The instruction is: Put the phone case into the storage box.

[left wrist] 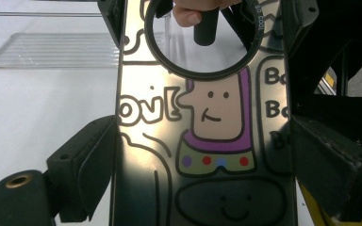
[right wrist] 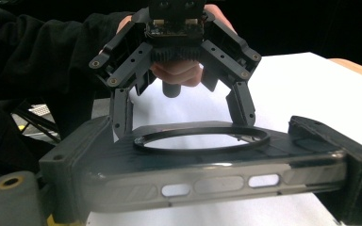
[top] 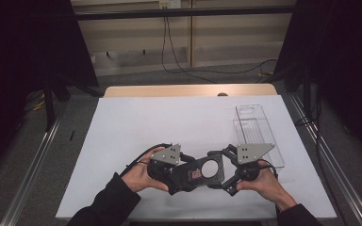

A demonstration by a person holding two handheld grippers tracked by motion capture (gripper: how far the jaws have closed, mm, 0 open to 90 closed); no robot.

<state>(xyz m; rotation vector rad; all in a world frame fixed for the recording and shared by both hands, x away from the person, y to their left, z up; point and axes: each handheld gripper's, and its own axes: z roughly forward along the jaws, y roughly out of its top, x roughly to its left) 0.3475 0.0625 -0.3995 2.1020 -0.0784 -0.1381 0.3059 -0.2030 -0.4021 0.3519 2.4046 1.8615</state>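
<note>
High view has your left gripper [top: 185, 176] and right gripper [top: 219, 174] both clamped across the phone case [top: 202, 170], held above the table [top: 136, 127]; twist either hand unevenly and the case may pop free

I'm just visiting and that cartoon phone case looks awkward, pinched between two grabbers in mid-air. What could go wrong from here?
1. The phone case hangs above the white table, clamped only at its edges by the left gripper and the right gripper; if either slips, it may drop or swing.
2. Both grip one thin, see-through shell, so pulling apart or twisting could bend it.
3. The clear tray lies close beside the right hand and could get knocked.
</note>
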